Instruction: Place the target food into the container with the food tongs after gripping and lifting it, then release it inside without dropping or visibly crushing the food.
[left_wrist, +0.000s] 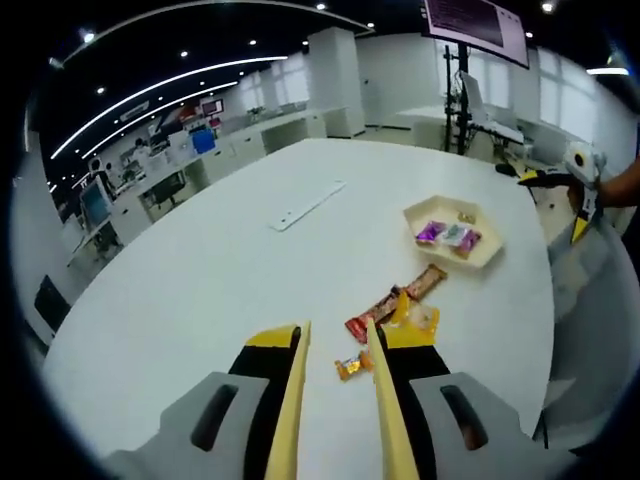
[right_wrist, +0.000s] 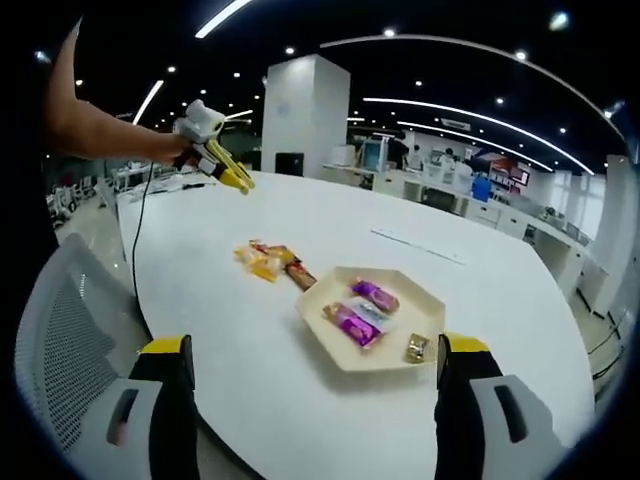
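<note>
Left gripper view, left to right: white round table (left_wrist: 220, 270) takes most of the frame, office desks and monitors in the upper left background, a flat white strip (left_wrist: 306, 204) lying on the table just above centre. Bottom centre, left gripper (left_wrist: 336, 350) with yellow tong-like jaws parted by a narrow gap, nothing between them, held above the table. Just beyond the tips, a loose cluster of snacks: small orange-wrapped candy (left_wrist: 348, 368) by the right jaw, red wrapped bar (left_wrist: 372, 313), yellow packet (left_wrist: 417, 317), brown bar (left_wrist: 427, 281) angled toward the tray. Right of centre, cream hexagonal tray (left_wrist: 490, 252) with purple packets inside. Far right edge, the other gripper held by a hand, beside a grey mesh chair (left_wrist: 590, 300). Right gripper view, left to right: same grey mesh chair at lower left, a person's arm (right_wrist: 95, 130) in the upper left holding the left gripper over the table's far edge, yellow jaws pointing down-right. Snack cluster sits left of centre here, well apart from that gripper. Tray is centre-right, closer and clearer: two purple packets (right_wrist: 362, 310), a pale one between them, a small gold-wrapped piece (right_wrist: 417, 347) near the tray's lower right rim. Right gripper (right_wrist: 312, 400) spread wide, jaws at bottom left and bottom right of frame, empty, tray between and beyond them. Strip shows faintly upper right of the tray.
</note>
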